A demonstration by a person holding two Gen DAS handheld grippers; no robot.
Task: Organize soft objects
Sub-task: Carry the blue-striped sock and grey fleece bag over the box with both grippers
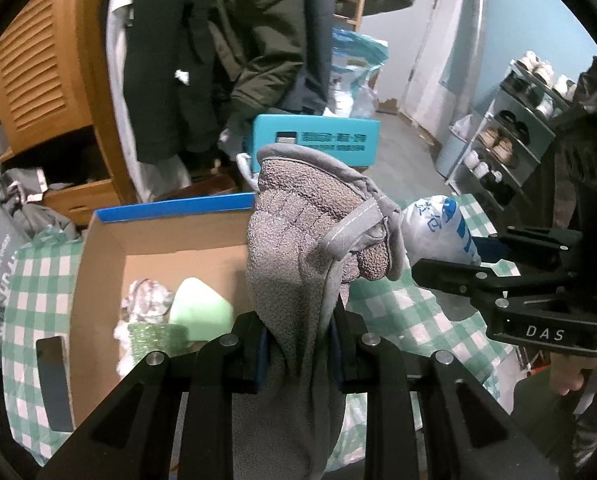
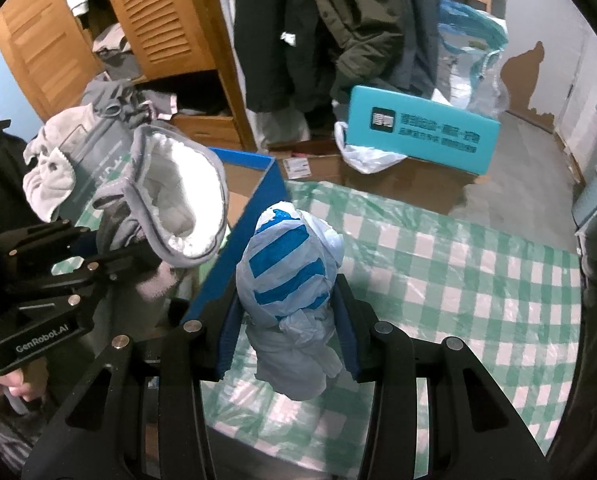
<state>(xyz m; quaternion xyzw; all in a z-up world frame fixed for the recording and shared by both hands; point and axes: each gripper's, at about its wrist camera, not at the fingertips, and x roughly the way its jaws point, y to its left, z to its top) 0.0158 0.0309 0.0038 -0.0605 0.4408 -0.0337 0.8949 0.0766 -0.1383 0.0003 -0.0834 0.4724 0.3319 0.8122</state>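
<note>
My left gripper (image 1: 300, 354) is shut on a grey fleece glove (image 1: 298, 240) and holds it up beside the open cardboard box (image 1: 98, 264) with a blue rim. The glove's white lining (image 2: 178, 200) faces the right wrist view. My right gripper (image 2: 288, 320) is shut on a crumpled white and blue plastic bag (image 2: 286, 264), held above the green checked cloth (image 2: 458, 280) just right of the box's blue edge (image 2: 234, 240). The bag also shows in the left wrist view (image 1: 438, 228). The box holds a pale green soft object (image 1: 200, 308), a green mesh item (image 1: 154, 338) and a whitish rag (image 1: 142, 296).
The checked cloth (image 1: 398, 312) covers the table. Dark coats (image 1: 234, 48) hang behind it, next to a wooden louvred wardrobe (image 1: 42, 68). A teal box (image 2: 418, 132) rests on cartons on the floor. A shoe rack (image 1: 510, 132) stands at the right wall. Grey clothes (image 2: 110, 96) pile at left.
</note>
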